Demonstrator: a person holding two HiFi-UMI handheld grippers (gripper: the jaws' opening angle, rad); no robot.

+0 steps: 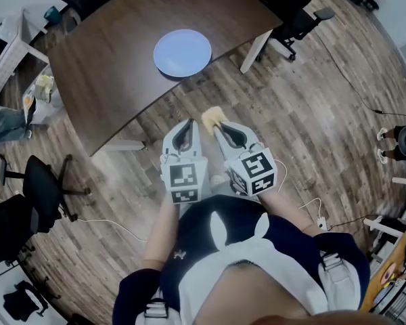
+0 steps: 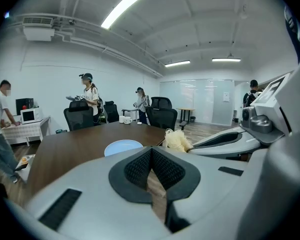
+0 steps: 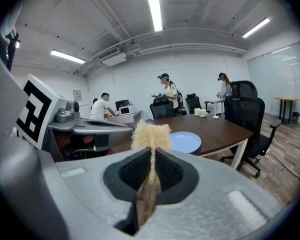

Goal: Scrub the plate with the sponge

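between right gripper (image 3: 151, 176) jaws: sponge (image 3: 151, 136) (pinched).

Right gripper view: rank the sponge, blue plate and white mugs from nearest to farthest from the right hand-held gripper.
1. Sponge, gripped between the jaws, centre.
2. Blue plate, on the table, near part, slightly right.
3. White mugs, far end of the table, right of centre.

Smooth, faintly glossy plate (image 1: 183, 53) at 12 o'clock; table (image 1: 108, 53) dark matt wood grain; sponge (image 1: 212, 118) rough, fibrous; right gripper (image 1: 221, 128) matt grey plastic, black ribbed pads (image 3: 135, 171); floor (image 1: 311, 114) wood planks.
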